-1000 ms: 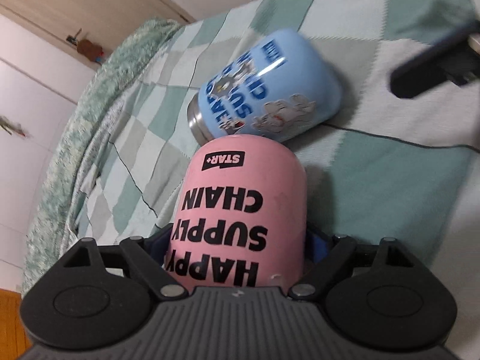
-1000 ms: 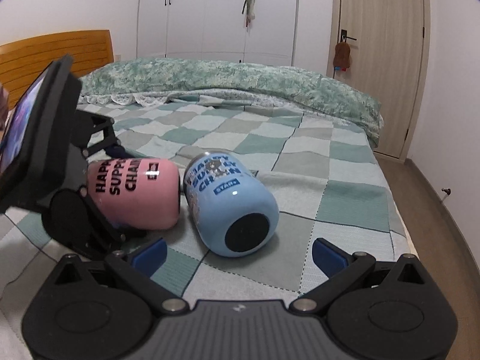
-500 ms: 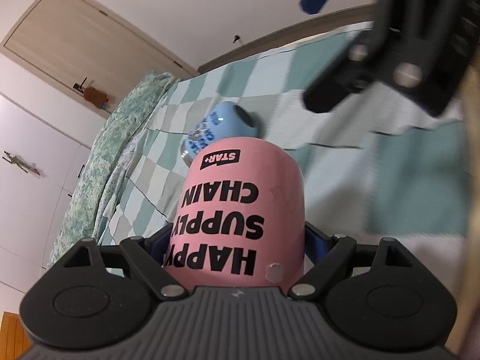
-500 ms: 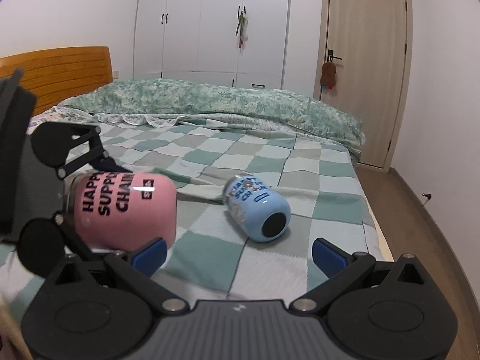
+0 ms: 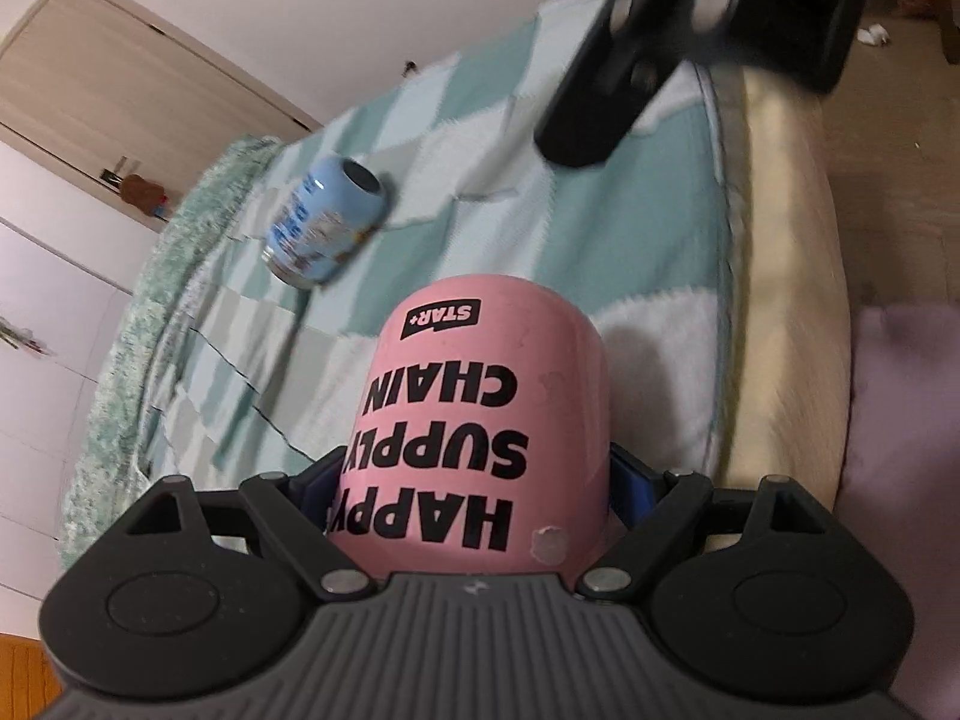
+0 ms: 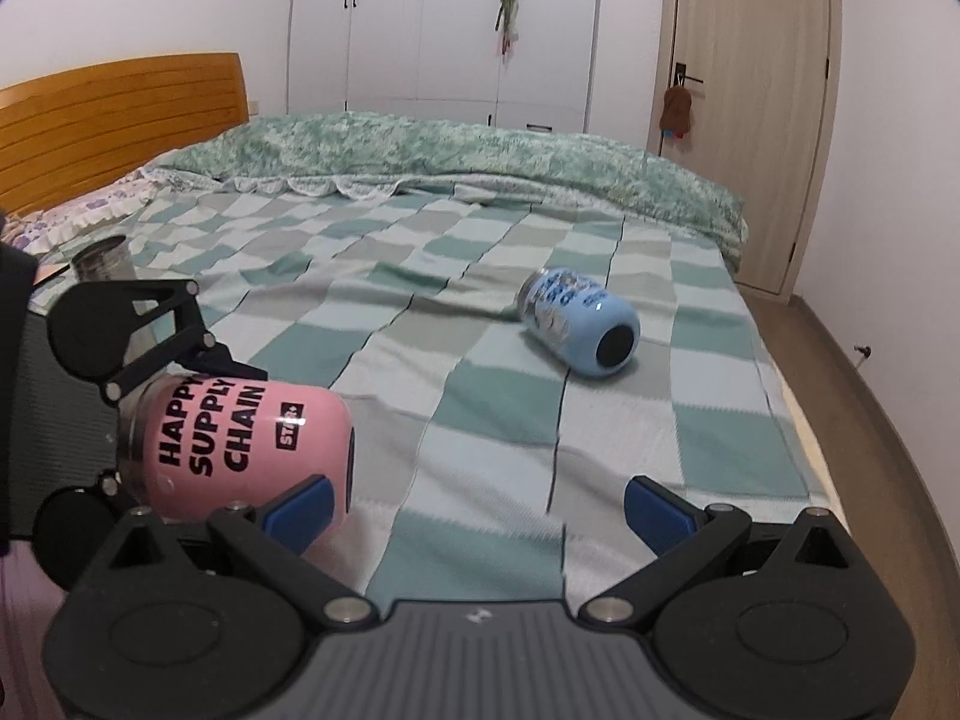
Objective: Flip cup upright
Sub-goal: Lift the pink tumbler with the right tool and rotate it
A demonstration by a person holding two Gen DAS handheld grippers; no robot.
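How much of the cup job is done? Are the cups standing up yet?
Not yet. Done: the left gripper has grabbed the pink cup and holds it above the checked blanket. In hand: that cup is lying sideways in the grip, not upright. Left: turn it and stand it up. The blue cup lies on its side on the blanket, and the right gripper is open and empty.

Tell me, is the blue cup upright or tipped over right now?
Tipped over. The blue cup lies on its side on the checkered blanket, its dark round end facing the right wrist camera.
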